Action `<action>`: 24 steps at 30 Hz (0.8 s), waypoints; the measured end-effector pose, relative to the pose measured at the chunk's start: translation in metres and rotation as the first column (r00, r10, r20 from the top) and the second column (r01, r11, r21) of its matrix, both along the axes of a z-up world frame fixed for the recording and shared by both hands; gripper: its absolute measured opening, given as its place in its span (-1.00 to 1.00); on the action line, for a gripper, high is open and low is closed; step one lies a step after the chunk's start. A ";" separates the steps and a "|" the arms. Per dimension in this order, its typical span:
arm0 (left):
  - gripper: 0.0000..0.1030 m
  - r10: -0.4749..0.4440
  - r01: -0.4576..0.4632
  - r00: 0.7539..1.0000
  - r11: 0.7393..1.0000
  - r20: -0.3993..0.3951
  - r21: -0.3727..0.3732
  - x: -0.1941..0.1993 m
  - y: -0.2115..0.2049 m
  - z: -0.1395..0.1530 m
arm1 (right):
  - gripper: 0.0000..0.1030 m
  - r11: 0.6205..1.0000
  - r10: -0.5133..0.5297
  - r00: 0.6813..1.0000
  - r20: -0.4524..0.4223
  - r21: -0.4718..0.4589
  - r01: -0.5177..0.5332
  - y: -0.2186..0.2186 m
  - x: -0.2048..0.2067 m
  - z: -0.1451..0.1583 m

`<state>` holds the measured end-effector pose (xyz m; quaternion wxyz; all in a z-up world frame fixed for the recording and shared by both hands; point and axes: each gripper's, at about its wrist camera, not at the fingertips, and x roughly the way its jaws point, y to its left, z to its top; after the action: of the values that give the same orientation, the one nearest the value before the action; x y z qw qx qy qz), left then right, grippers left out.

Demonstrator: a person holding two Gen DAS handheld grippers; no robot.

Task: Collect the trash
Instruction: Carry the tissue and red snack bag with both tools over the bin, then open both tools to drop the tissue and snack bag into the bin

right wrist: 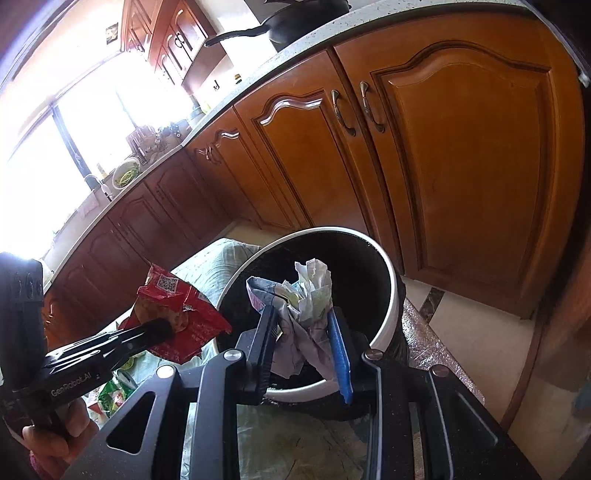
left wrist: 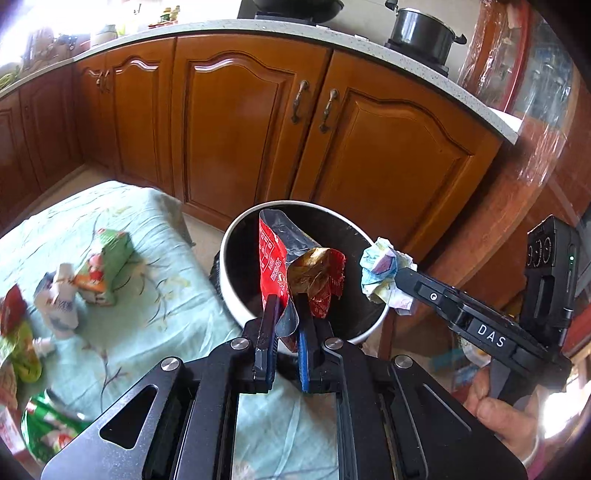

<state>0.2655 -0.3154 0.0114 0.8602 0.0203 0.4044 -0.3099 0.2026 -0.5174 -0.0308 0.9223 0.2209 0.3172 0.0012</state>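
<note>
A round white bin point(left wrist: 236, 295) point(right wrist: 391, 302) with a black liner stands on the floor beside the table. My left gripper point(left wrist: 287, 312) is shut on a red foil snack wrapper point(left wrist: 273, 258) point(right wrist: 177, 314), held over the bin's near rim. My right gripper point(right wrist: 301, 317) point(left wrist: 400, 275) is shut on a crumpled paper wad point(right wrist: 306, 295) point(left wrist: 380, 273), also above the bin's opening. More trash lies on the table at left: a green carton point(left wrist: 107, 266), a white bottle point(left wrist: 59, 299) and green packets point(left wrist: 48, 432).
The table carries a pale green flowered cloth point(left wrist: 155, 295). Wooden kitchen cabinets point(left wrist: 240, 122) point(right wrist: 461, 166) stand close behind the bin, under a counter with a black pot point(left wrist: 421, 31). A person's hands point(left wrist: 506, 413) point(right wrist: 55, 435) hold both grippers.
</note>
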 end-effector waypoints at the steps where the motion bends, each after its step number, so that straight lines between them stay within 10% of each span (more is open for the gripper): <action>1: -0.84 -0.002 0.002 1.000 1.000 -0.001 0.008 0.003 -0.005 -0.001 | -0.44 1.000 -0.001 1.000 -0.004 -0.003 0.001 -0.001 0.003 -0.001; 12: -0.79 -0.010 0.014 0.999 0.998 -0.052 0.068 0.030 -0.039 -0.024 | -0.29 1.000 -0.006 0.998 -0.055 -0.016 0.006 -0.010 0.027 -0.014; 19: -0.21 0.003 0.000 0.999 0.998 -0.052 0.059 0.033 -0.037 -0.026 | 0.09 1.000 -0.006 0.999 -0.049 0.006 0.006 -0.014 0.030 -0.015; 24: -0.17 0.019 -0.017 0.998 0.999 -0.054 0.036 0.026 -0.020 -0.026 | 0.23 1.000 -0.010 0.999 -0.039 0.016 0.011 -0.010 0.021 -0.014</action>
<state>0.2915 -0.3350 -0.0147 0.8511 0.0233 0.4333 -0.2954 0.2236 -0.5277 -0.0446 0.9140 0.2302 0.3340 -0.0054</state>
